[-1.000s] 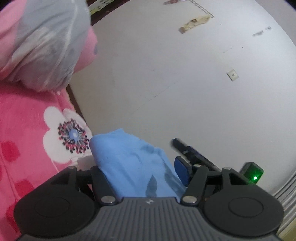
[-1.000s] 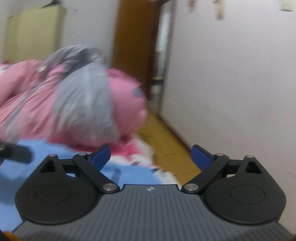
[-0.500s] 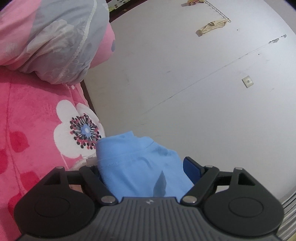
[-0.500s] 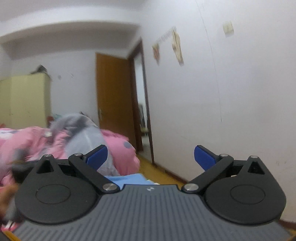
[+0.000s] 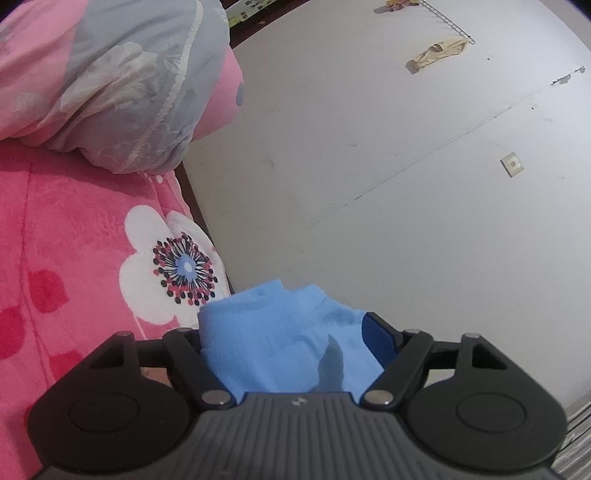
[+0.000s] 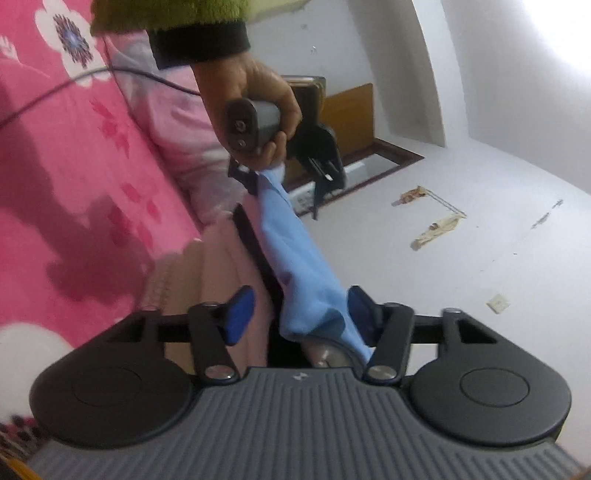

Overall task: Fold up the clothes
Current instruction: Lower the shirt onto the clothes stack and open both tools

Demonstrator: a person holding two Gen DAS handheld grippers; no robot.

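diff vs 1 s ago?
The right gripper swung and rolled from facing the door to the blue garment; its jaws are closing with cloth between them, left pad not touching. The left gripper kept the garment's other end.

Garment [image 5: 280,339]: plain light blue. Blanket [image 5: 74,240]: pink, red blotches, white flowers with dotted blue centres. Bundle [image 5: 140,92]: grey, pale floral print. Sleeve [image 6: 166,18]: green, black cuff.

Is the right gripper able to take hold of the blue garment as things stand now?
Probably yes. The blue garment hangs from the left gripper into the right gripper; its jaws are closing, nothing blocks them, one pad already touches.
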